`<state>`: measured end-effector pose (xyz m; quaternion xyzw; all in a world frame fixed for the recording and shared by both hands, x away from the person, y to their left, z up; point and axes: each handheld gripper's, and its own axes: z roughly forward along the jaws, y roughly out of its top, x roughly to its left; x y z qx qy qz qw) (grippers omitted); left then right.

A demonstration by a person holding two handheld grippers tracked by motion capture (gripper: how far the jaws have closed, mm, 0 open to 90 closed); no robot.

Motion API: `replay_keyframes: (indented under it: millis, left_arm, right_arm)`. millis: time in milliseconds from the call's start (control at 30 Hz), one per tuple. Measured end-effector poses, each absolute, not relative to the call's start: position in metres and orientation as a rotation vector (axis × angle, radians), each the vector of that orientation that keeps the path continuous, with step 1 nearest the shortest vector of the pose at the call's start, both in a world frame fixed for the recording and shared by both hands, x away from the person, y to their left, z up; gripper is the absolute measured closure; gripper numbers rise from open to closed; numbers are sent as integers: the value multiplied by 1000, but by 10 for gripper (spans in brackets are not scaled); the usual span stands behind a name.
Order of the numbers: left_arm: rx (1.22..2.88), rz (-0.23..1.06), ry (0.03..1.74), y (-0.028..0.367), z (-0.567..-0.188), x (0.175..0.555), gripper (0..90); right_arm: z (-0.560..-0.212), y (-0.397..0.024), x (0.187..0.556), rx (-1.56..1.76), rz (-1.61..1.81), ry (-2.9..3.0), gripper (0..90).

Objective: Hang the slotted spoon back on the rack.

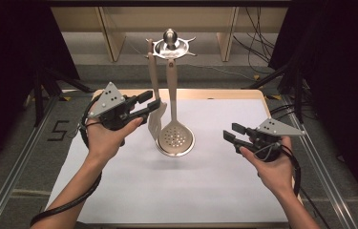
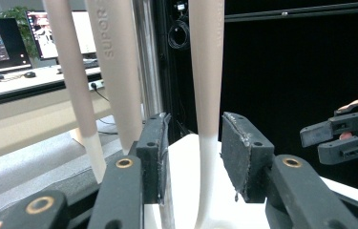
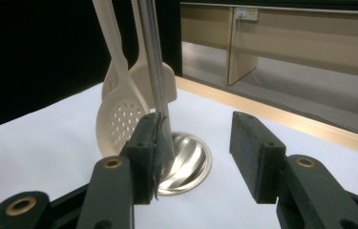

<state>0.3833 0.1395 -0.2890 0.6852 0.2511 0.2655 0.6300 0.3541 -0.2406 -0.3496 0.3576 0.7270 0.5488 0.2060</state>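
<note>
Trouble, if it comes, comes at the rack: we have the left tool reaching in with its jaws parted around the handle of the slotted turner, not yet clenched, and in the left gripper view that pale handle stands between the two pads with a gap on each side. It hangs from the top ring beside the skimmer, over the round steel base near the desk's far edge, about midway along it. We judge the risk plain: close off-centre or pull sideways and the turner swings into the skimmer, or the tall thin stand tips, since nothing steadies it. Lifting too little could leave the handle caught on its hook.

Our right tool waits released near the desk's right edge, jaws apart, aimed at the stand's pole but well clear of it. Room is generous: the white desk lies bare toward the near edge and both near corners, so a withdrawal toward us meets nothing.
</note>
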Motion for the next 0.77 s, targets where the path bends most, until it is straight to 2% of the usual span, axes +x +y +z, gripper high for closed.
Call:
replay_keyframes:
  millis: [767]
  left_arm:
    - [1554,613,609,149,-304,377,595]
  right_arm:
    - [-351,-242,356,999,1533,2027,546]
